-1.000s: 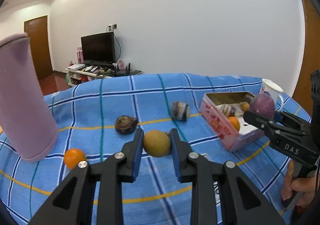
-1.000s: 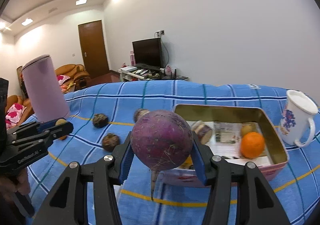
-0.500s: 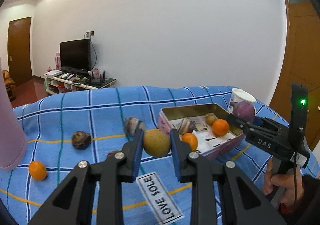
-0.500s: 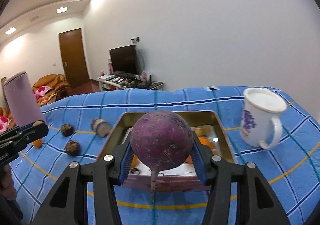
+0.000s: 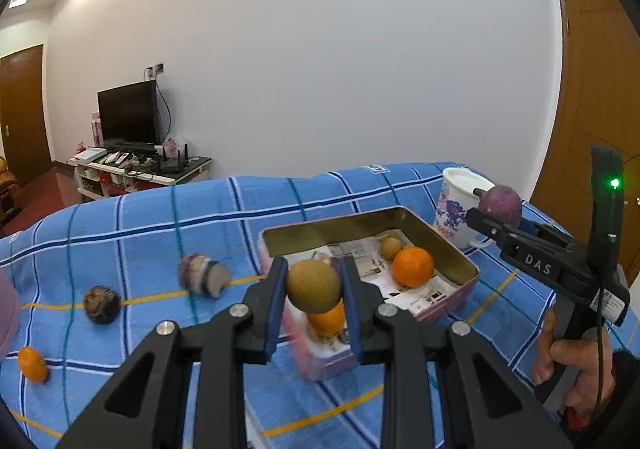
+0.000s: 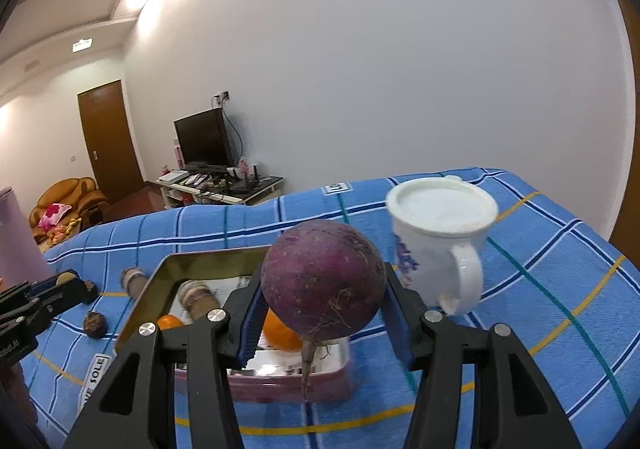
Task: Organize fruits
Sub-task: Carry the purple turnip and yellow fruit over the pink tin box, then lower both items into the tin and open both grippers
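My left gripper (image 5: 314,287) is shut on a round yellow-brown fruit (image 5: 314,285), held above the near corner of the pink tin box (image 5: 448,255). The box holds oranges (image 5: 413,266) and a small yellowish fruit (image 5: 391,247). My right gripper (image 6: 324,307) is shut on a round purple fruit with a root tail (image 6: 323,279), held over the box's right end (image 6: 256,389); it also shows in the left wrist view (image 5: 500,204). Loose on the blue cloth are a banded fruit (image 5: 203,276), a dark fruit (image 5: 101,304) and an orange (image 5: 32,364).
A white lidded mug (image 6: 440,241) stands right of the box. A tall pink cylinder (image 6: 18,237) stands at the far left. The table wears a blue checked cloth (image 5: 132,233). A TV stand and a door are behind.
Both grippers moved right with their fruits. The left one now hangs over the box's near corner. The right one came closer to the mug.
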